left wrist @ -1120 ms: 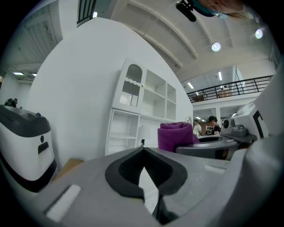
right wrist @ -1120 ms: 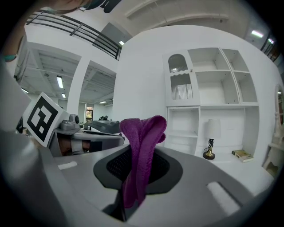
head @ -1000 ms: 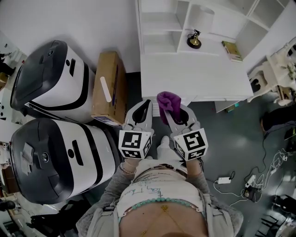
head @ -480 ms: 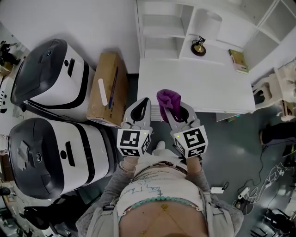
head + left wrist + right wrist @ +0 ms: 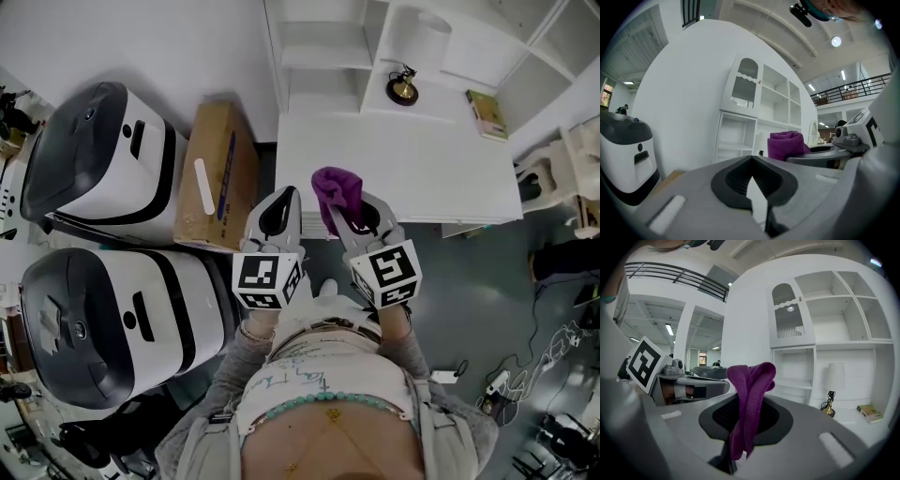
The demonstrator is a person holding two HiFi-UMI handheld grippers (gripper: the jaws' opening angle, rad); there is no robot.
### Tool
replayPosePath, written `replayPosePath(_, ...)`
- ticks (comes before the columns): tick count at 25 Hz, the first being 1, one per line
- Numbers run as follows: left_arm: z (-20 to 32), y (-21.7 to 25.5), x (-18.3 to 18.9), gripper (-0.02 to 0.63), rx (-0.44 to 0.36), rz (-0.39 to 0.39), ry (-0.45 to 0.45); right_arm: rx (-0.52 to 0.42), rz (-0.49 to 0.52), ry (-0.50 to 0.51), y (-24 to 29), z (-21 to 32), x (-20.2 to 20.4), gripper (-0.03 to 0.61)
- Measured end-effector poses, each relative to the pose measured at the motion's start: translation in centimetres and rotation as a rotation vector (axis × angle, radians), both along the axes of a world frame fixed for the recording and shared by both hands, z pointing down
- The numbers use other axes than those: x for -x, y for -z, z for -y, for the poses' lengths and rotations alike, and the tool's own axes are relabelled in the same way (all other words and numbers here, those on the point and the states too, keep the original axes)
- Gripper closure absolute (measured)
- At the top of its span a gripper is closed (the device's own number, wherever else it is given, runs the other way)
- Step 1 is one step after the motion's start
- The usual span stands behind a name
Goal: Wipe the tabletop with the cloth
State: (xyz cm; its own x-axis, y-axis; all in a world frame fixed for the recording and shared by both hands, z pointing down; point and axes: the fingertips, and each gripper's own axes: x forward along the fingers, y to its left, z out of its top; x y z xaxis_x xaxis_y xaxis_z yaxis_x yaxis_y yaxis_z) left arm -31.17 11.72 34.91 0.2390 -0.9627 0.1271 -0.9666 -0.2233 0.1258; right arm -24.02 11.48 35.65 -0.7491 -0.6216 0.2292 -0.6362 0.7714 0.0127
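Right claw (image 5: 356,217) clamped on purple cloth (image 5: 335,187), at white tabletop's (image 5: 422,164) near edge, left claw (image 5: 279,211) closed, empty, just beside

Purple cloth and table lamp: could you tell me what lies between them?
Only bare white tabletop, from purple cloth to table lamp, per the head view.

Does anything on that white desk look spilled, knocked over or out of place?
Nothing stands out. The white tabletop looks unstained, the lamp stands upright and the book lies flat at its back. The purple cloth is bunched in the right gripper, not yet on the surface.
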Motion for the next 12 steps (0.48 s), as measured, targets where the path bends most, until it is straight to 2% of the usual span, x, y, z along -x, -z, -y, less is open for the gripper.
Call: replayPosePath(12,8.6,0.2,2.3,0.614,-0.01,-0.009,-0.096,-0.027,-0.048,-0.076,0.3,8.4,3.3,0.491)
